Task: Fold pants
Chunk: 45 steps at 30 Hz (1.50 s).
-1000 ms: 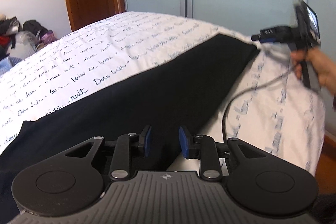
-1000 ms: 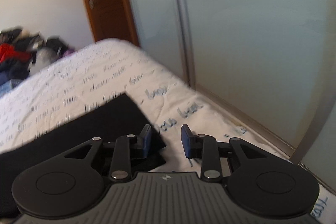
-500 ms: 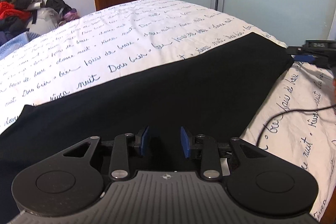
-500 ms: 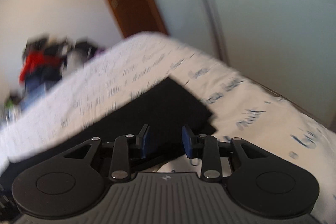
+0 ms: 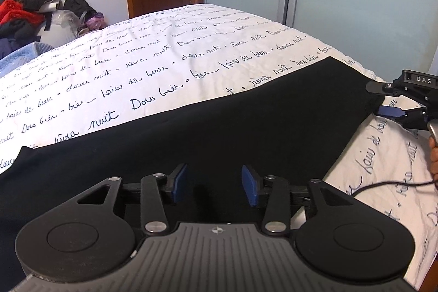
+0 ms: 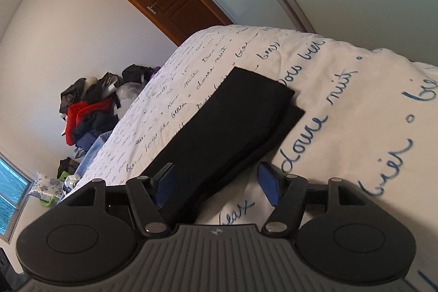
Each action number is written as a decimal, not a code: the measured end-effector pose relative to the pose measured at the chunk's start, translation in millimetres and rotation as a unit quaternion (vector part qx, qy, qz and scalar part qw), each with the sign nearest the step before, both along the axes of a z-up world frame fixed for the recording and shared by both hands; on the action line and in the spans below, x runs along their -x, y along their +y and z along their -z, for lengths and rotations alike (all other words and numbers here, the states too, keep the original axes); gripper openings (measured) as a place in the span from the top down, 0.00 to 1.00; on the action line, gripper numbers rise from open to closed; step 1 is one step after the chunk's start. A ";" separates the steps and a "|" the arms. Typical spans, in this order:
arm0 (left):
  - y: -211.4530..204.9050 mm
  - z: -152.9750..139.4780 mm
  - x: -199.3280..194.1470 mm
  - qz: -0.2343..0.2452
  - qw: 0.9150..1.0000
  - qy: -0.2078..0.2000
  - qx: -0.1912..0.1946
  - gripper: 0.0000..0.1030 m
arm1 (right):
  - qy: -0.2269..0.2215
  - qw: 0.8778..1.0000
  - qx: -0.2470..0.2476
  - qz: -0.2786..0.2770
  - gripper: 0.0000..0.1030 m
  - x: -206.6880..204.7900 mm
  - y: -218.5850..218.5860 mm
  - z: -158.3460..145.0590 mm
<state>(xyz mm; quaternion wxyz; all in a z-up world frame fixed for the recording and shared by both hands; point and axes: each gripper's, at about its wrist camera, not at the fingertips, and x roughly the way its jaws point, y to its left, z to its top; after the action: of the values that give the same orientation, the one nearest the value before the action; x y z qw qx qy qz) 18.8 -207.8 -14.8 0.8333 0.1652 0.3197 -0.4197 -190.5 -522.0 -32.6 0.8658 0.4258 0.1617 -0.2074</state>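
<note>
Left wrist view: the pants [image 5: 208, 125] lie flat as a long black strip along the near side of the bed [image 5: 153, 67], their long axis running from the lower left toward the far right, where the leg ends sit. The left gripper [image 5: 214, 189] hovers over the cloth with its blue pads apart, holding nothing. At the far right, the right gripper [image 5: 388, 100] sits just beside the leg ends, its jaws spread and nothing between them.

Right wrist view: the pants [image 6: 232, 116] stretch away from the camera, already doubled leg on leg, with the lower layer peeking out along the right edge. The right gripper [image 6: 216, 184] is tilted and parted, straddling that near edge; whether a pad touches the cloth I cannot tell. The sheet's blue script shows just to its right.

To my eye, the right gripper is plainly the nearer one to the leg ends, so the fold along the length would likely start there and come toward the left one.
</note>
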 end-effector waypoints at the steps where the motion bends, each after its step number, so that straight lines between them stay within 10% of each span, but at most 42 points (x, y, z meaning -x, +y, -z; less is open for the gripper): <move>1: -1.6 0.0 0.8 0.000 1.000 0.001 0.001 0.47 | -0.004 1.000 0.003 0.008 0.37 -1.0 -2.2 0.5; 10: -13.7 4.5 16.2 -0.004 1.000 -0.028 -0.002 0.24 | -0.011 0.998 0.023 0.052 0.42 -20.4 -29.2 2.4; 18: -14.5 7.7 15.0 -0.014 1.000 -0.027 -0.003 0.22 | -0.008 0.998 0.017 0.063 0.88 -25.0 -38.1 11.4; 33: 6.2 7.6 -21.5 -0.083 0.992 0.078 0.046 0.23 | 0.007 0.981 0.189 -0.035 0.90 -56.5 25.5 -35.9; 40: 21.1 6.0 -39.7 -0.096 0.975 0.167 0.112 0.21 | 0.027 0.959 0.258 -0.114 0.91 -82.2 79.9 -42.3; 45: 24.3 15.6 -62.8 -0.115 0.926 0.307 0.188 0.19 | 0.038 0.947 0.278 -0.156 0.90 -90.1 109.5 -39.7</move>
<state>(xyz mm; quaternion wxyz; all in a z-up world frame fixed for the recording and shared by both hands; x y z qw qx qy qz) 81.6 -183.5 -30.4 0.7530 -0.1689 0.4919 -0.4032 -100.4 -412.4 7.1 0.9646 0.1291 0.1949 -0.1222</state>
